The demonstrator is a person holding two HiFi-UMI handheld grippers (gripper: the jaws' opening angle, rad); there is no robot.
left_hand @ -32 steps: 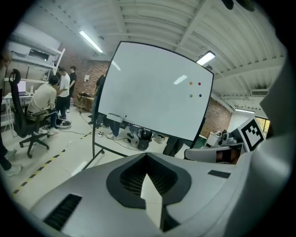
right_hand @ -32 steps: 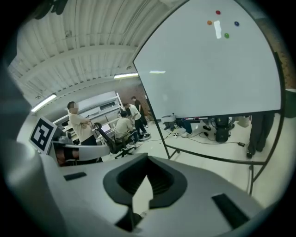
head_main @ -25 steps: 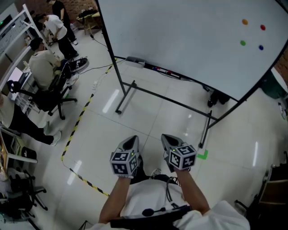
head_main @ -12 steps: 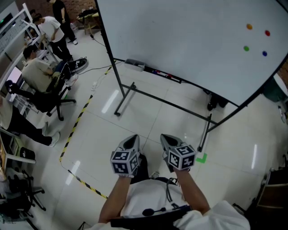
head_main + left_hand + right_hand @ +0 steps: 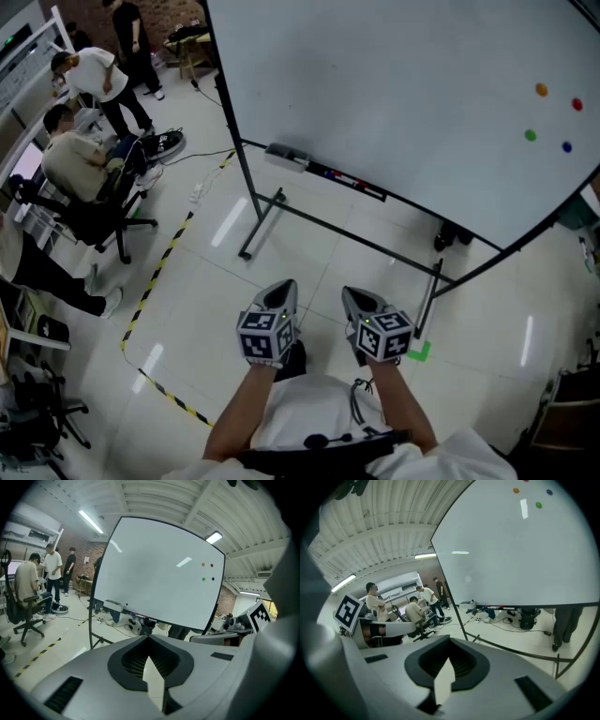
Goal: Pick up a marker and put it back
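whiteboard tray (image 5: 302,163) holds markers (image 5: 342,177) lying lengthwise along it.

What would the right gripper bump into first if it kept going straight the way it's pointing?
Most likely the big white whiteboard on its black metal stand, around its lower left corner. The right gripper points straight at it with nothing else showing between, though distance is hard to judge.

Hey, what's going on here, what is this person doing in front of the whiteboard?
A person stands facing a whiteboard, holding a left tool and a right tool low in front of them. Both tools are shut and empty. The markers lie on the board's tray beside an eraser, well ahead of the tools, so no marker has been picked up yet.
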